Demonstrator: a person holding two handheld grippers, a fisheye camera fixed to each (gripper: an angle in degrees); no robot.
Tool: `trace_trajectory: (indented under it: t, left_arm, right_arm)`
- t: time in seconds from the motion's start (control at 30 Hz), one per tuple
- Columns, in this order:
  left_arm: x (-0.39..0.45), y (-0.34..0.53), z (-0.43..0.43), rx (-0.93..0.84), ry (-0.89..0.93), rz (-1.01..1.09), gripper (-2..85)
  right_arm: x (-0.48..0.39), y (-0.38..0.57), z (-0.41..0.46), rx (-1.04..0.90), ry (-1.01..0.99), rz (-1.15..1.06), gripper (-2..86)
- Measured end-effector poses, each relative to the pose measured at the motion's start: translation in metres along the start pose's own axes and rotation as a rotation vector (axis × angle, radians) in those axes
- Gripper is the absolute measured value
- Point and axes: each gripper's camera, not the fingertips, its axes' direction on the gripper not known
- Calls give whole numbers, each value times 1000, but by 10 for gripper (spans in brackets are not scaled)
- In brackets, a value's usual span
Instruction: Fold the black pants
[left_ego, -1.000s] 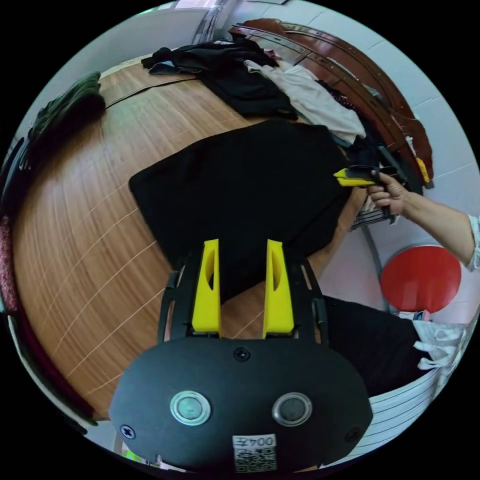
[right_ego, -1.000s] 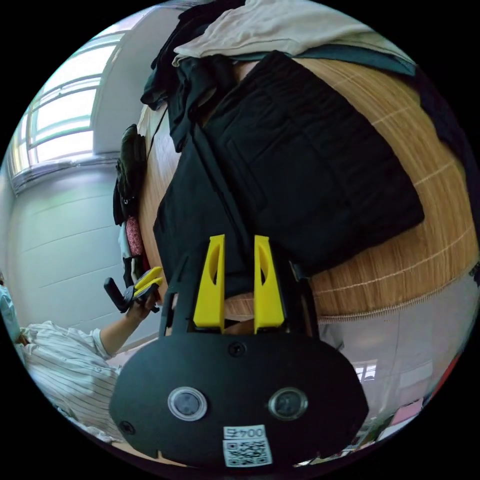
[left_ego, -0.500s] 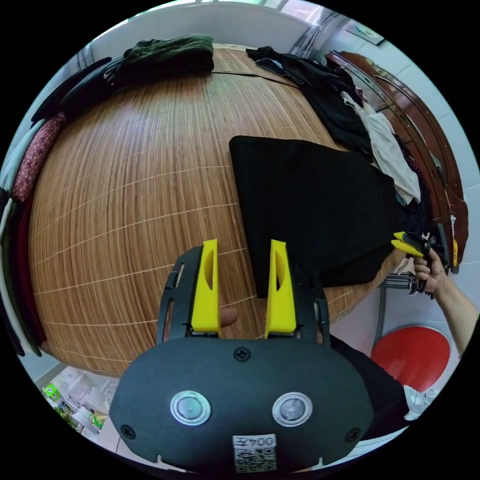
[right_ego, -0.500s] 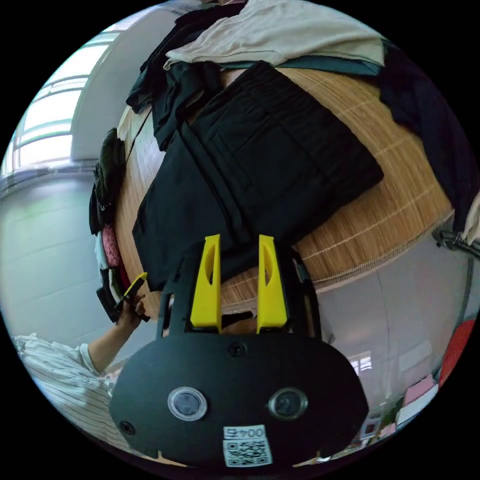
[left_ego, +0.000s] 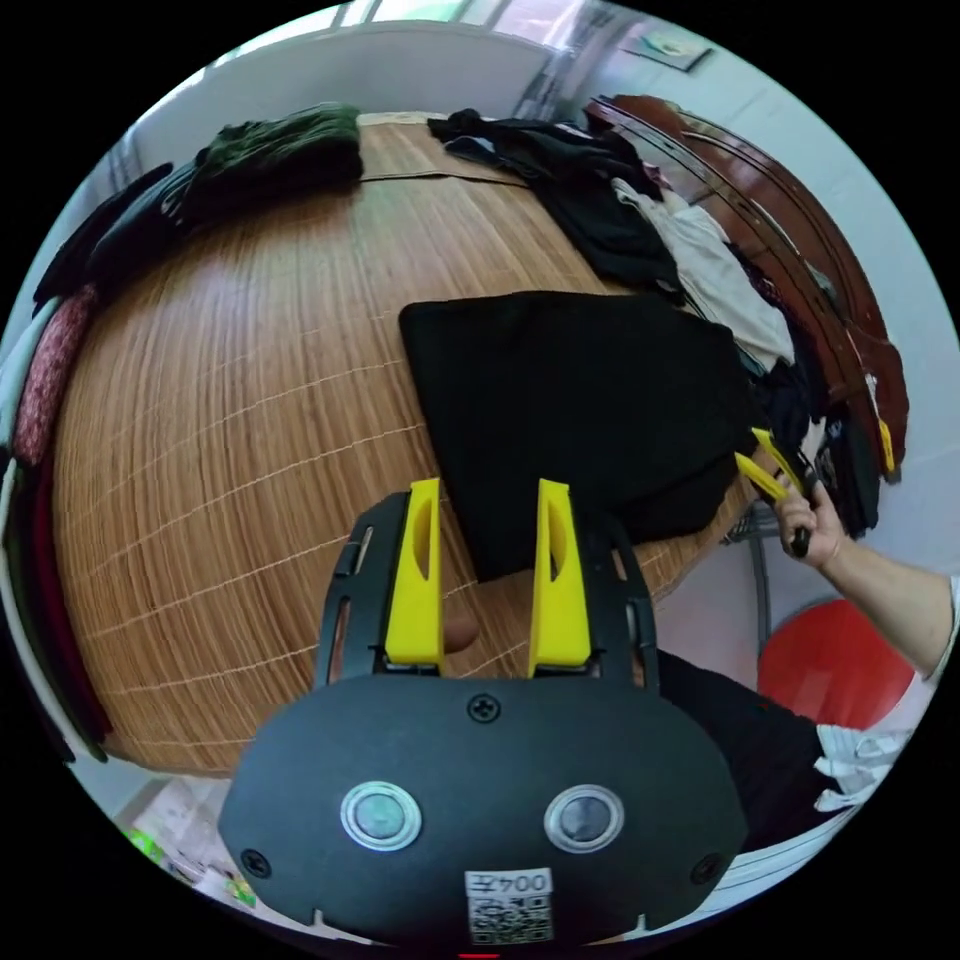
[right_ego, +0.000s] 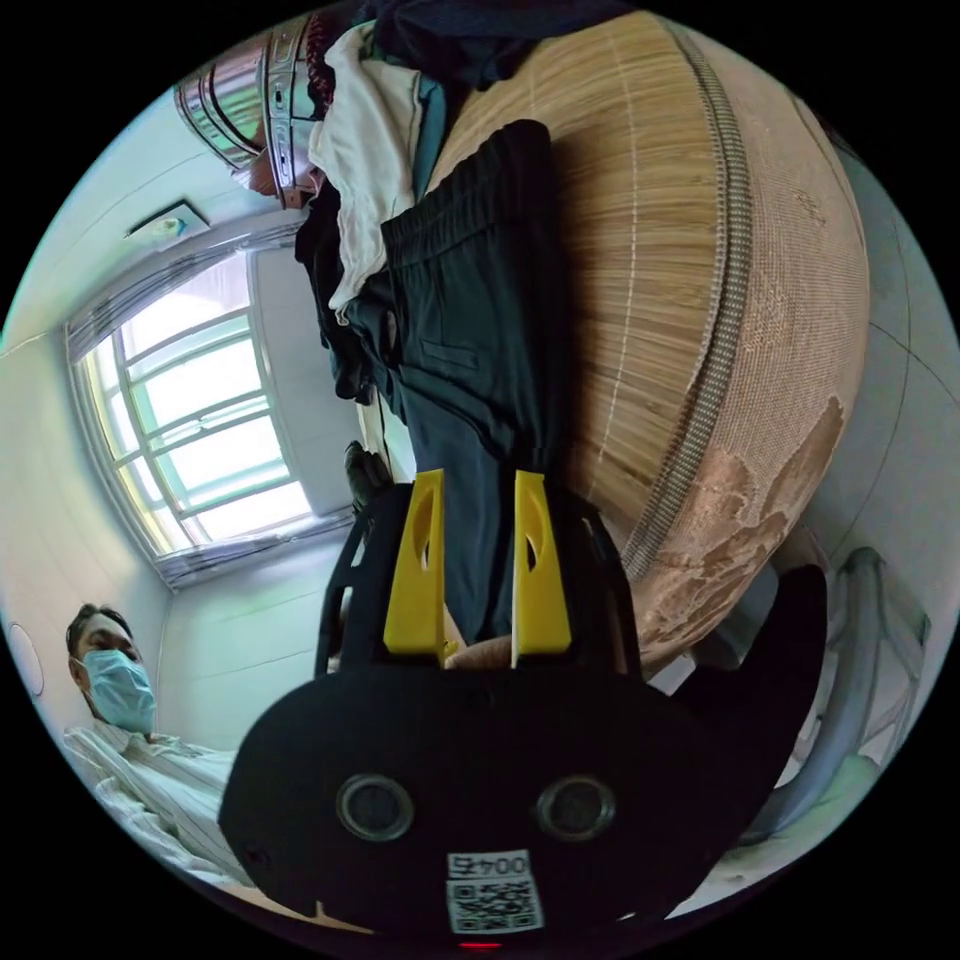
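Observation:
The black pants (left_ego: 580, 400) lie folded into a flat rectangle on the bamboo mat (left_ego: 250, 400). My left gripper (left_ego: 487, 492) stands open just short of their near corner, which shows between its jaws. At the pants' right edge, by the mat's rim, a hand (left_ego: 815, 520) holds my right gripper (left_ego: 748, 446) with its yellow jaws apart. In the right gripper view the pants (right_ego: 480, 330) appear almost edge-on, waistband far away. There the right gripper (right_ego: 478, 482) is open, with the near black cloth showing in its gap.
A pile of loose clothes (left_ego: 640, 210) lies behind the pants, against a dark wooden headboard (left_ego: 800, 230). A folded dark green garment (left_ego: 285, 150) sits far left, with more stacked clothes (left_ego: 50, 370) along the mat's left edge. A red stool (left_ego: 840, 665) stands below the mat's edge. A person (right_ego: 110, 690) stands under a window (right_ego: 210, 420).
The right gripper has dropped to the mat's rim and rolled, so its view shows the pants edge-on. The left view has swung slightly; the pants have stayed put.

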Motion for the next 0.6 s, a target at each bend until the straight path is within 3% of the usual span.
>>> trace_trajectory:
  t: [0.13, 0.37, 0.6]
  left_arm:
    - [20, 8, 9, 0, -22, 173, 143]
    - [37, 34, 28, -21, -128, 506, 161]
    - [19, 55, 41, -50, -155, 623, 154]
  right_arm:
    - [5, 5, -1, 18, 109, 12, 93]
    - [15, 9, -2, 1, 83, -9, 82]
    - [22, 26, -8, -52, 137, -50, 86]
